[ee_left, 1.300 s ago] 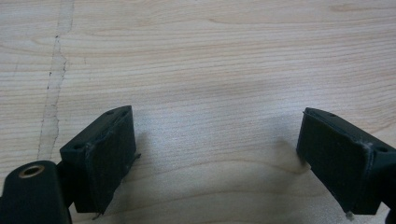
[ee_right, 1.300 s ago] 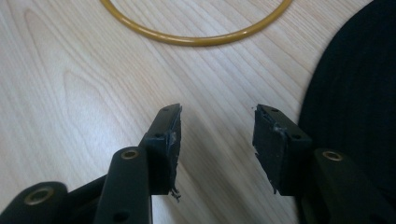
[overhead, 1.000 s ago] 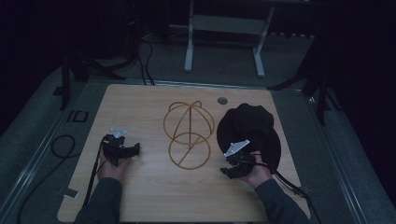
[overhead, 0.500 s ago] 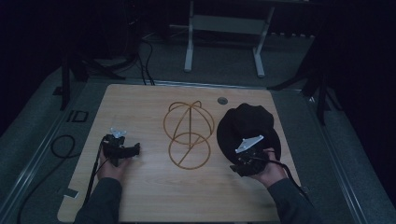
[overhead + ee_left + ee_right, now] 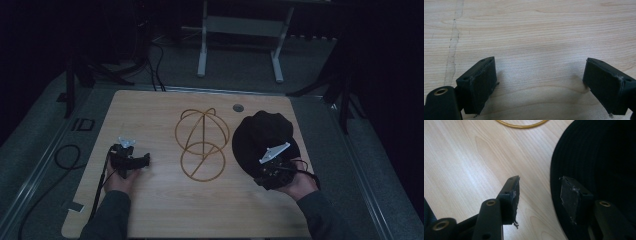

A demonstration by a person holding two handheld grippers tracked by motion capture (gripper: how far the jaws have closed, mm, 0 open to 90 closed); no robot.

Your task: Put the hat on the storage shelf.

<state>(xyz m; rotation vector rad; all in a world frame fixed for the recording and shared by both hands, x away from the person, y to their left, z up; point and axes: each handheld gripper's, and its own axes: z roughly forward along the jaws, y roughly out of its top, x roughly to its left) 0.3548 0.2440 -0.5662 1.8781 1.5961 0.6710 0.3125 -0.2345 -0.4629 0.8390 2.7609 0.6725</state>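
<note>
From where I stand the light wooden table [image 5: 165, 210] sits in a dim room, and the person's two forearms come in from its six o'clock edge. At about eight o'clock on the tabletop the left hand [image 5: 119, 177] holds the left gripper [image 5: 129, 159] low over bare wood, a dark cable [image 5: 100, 187] trailing back along the sleeve toward the near edge. In the left gripper view its two black jaws stand wide apart with plain wood grain between them, a pale seam in the board [image 5: 451, 47] running off at ten o'clock. At the centre of the table stands a wire frame [image 5: 202, 142] of golden hoops, one ring lying flat on the wood at its six o'clock side and more arcs rising behind it; it is well apart from the left gripper and nothing lies between them. A small round grommet [image 5: 238, 107] is set in the tabletop at one o'clock. At four o'clock lies a black hat [image 5: 265, 137], its brim just beside the frame. The right gripper [image 5: 272, 175] rests at the hat's six o'clock edge, held by the right hand [image 5: 299, 184], its grey plate over the brim. In the right gripper view the jaws are parted, one over bare wood and the other over the black brim [image 5: 599, 157], and the brim's edge runs through the gap between them; whether either pad touches the cloth I cannot tell. Beyond the table, at twelve o'clock, a pale metal stand [image 5: 240, 40] is on the dark floor.
</note>
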